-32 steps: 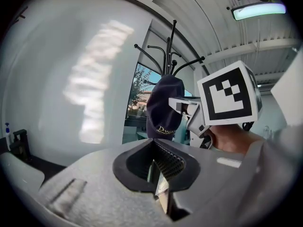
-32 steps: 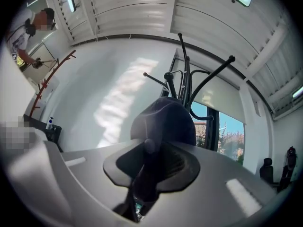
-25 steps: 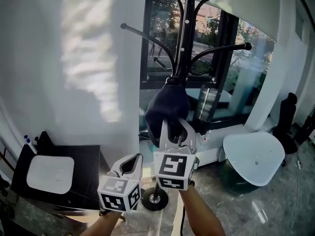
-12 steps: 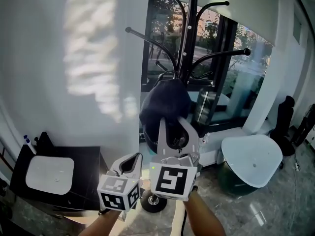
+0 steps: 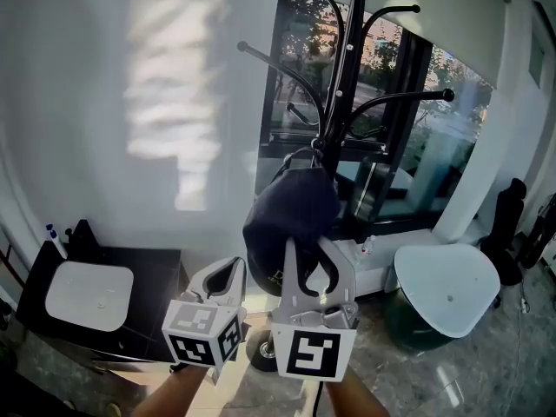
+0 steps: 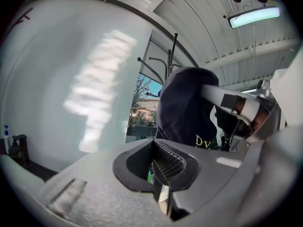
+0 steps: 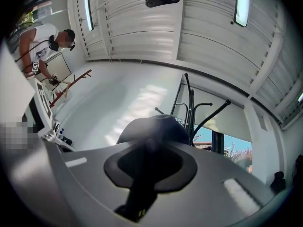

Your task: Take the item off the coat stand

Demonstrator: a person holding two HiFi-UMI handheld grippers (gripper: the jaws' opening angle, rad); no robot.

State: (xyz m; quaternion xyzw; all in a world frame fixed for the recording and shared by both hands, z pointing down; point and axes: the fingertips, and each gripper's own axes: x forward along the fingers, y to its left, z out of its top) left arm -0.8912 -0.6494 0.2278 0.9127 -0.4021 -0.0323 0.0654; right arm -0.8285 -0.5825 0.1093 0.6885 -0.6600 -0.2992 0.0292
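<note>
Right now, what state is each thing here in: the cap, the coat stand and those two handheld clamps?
cap: clamped at its lower edge, hanging close against the stand; whether it is on a hook cannot be told.
coat stand: upright, upper hooks bare.
right gripper: shut on the cap.
left gripper: shut, nothing in it.
</note>
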